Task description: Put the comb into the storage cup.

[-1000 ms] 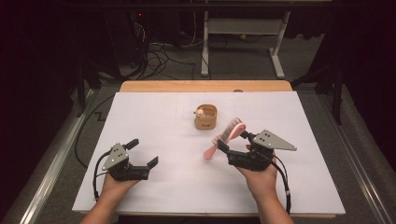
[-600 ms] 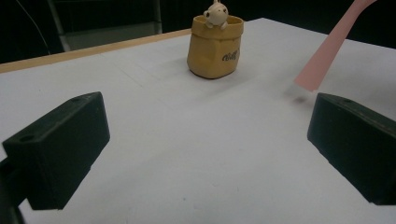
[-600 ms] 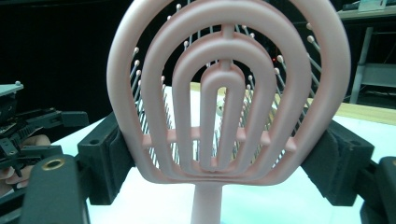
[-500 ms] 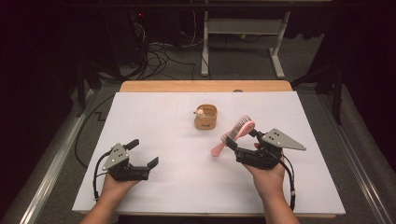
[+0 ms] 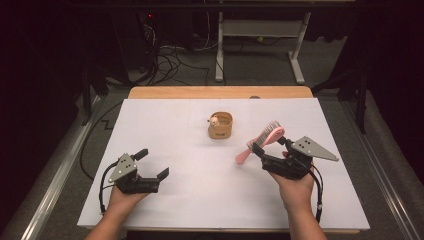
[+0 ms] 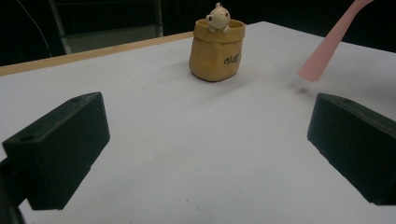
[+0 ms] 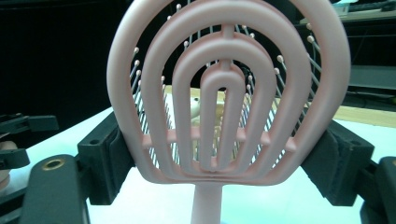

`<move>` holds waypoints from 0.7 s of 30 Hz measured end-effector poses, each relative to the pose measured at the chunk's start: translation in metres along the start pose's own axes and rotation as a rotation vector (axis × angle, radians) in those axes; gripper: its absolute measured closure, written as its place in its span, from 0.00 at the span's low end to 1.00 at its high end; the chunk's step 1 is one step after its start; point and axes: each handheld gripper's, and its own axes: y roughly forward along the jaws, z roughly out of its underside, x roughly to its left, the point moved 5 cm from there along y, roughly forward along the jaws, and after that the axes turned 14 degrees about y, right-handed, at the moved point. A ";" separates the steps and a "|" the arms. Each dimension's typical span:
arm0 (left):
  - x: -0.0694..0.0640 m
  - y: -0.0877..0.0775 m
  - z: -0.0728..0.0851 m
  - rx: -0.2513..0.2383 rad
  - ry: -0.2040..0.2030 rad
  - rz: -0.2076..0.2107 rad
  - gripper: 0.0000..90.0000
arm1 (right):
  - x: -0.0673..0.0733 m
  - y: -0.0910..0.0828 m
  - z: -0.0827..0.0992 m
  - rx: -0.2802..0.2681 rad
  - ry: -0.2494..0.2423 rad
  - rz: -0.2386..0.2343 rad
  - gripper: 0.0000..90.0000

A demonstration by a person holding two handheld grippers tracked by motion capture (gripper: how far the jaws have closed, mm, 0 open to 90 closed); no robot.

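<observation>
Your right gripper (image 5: pixel 264 145) clamps a pink hairbrush (image 5: pixel 260 141) by its head, lifted above the white surface (image 5: pixel 200 200).

A small tan pot (image 5: pixel 220 125) stands mid-surface beyond the brush, a little figure (image 6: pixel 218 17), perhaps a bear, peeking over its rim. Your left gripper (image 5: pixel 152 163) rests near the front edge, jaws wide apart, holding nothing. Cables (image 5: pixel 170 55) and table legs (image 5: pixel 218 50) crowd the dark floor behind.
</observation>
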 end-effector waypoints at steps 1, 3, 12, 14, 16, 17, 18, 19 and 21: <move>0.000 0.000 0.000 0.003 0.000 0.002 0.00 | -0.001 -0.001 -0.001 -0.003 0.005 0.003 0.23; 0.000 0.001 0.001 0.004 0.002 0.003 0.00 | -0.004 -0.003 -0.003 -0.010 0.005 0.011 0.23; 0.000 0.001 0.000 0.005 -0.001 0.006 0.00 | -0.011 -0.008 -0.004 -0.024 -0.004 0.044 0.23; 0.000 0.002 0.001 0.006 -0.001 0.007 0.00 | -0.012 -0.008 -0.003 -0.022 0.001 0.045 0.23; 0.000 0.002 0.001 0.007 -0.001 0.006 0.00 | -0.013 -0.008 -0.003 -0.022 0.001 0.048 0.23; 0.000 0.002 0.001 0.008 -0.001 0.007 0.00 | -0.013 -0.008 -0.004 -0.023 0.003 0.048 0.23; -0.001 0.002 0.001 0.012 -0.001 0.008 0.00 | -0.012 -0.008 -0.004 -0.023 0.003 0.047 0.23; -0.001 0.002 0.002 0.014 -0.001 0.008 0.00 | -0.012 -0.008 -0.004 -0.024 0.004 0.044 0.23; -0.002 0.002 0.001 0.015 0.003 0.012 0.00 | -0.011 -0.007 -0.006 -0.030 0.015 0.030 0.23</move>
